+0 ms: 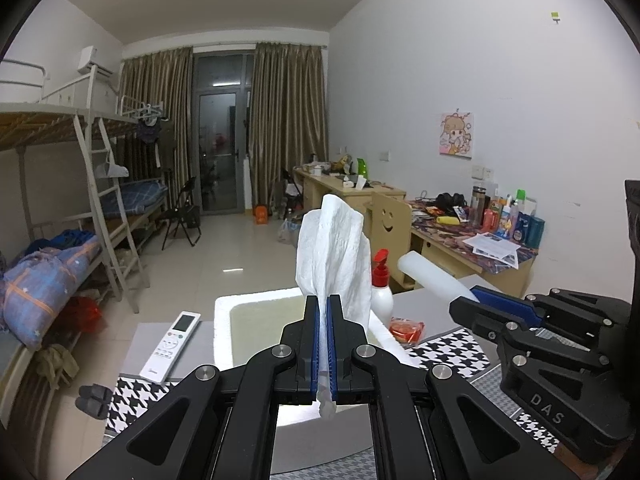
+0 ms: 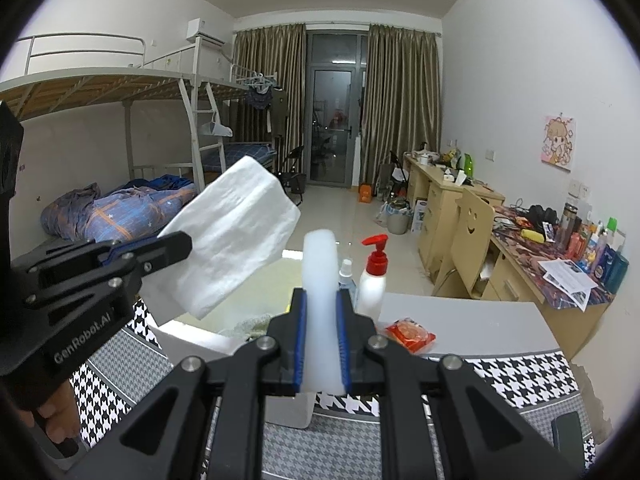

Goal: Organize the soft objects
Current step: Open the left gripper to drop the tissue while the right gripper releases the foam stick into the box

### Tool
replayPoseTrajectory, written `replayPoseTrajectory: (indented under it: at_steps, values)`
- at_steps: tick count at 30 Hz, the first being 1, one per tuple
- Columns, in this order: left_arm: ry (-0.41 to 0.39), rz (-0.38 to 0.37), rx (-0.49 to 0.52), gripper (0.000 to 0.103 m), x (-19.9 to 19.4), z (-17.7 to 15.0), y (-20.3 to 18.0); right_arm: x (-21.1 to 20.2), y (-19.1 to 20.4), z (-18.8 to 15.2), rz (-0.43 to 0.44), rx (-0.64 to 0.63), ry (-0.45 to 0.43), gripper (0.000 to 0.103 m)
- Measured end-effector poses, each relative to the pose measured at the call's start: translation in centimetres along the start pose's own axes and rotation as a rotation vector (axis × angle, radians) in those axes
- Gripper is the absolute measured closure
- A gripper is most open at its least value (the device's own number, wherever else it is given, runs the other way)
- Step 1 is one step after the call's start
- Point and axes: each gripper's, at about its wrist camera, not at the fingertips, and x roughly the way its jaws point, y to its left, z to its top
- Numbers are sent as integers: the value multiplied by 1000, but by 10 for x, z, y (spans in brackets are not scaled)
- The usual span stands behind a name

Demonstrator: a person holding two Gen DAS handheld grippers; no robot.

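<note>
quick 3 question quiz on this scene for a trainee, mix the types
1. True or false: the left gripper is shut on a white tissue.
2. What does the right gripper hold? A) remote control B) white foam piece C) pump bottle
3. Fill in: the pump bottle has a ___ pump top.

Key: 1 true; 2 B, the white foam piece; 3 red.

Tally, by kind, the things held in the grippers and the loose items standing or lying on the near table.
White tissue, held in a hand-held gripper: 1
White foam piece, held in a hand-held gripper: 1
Bottles: 2, pump bottle and spray bottle
Remote control: 1
Red packet: 1
Total: 6
</note>
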Motion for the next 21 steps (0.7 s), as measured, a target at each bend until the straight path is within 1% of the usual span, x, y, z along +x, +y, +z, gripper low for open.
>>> replayPoseTrajectory:
  at_steps: [11, 15, 21]
  values:
    - [40, 64, -26, 99, 20, -4, 15, 13, 4, 6, 24, -2, 12, 85]
    - [58, 75, -29, 99, 28, -7, 20, 20, 8, 7, 27, -7, 22, 85]
    - [88, 71, -39, 99, 42, -10, 26, 26, 10, 6, 30, -11, 36, 85]
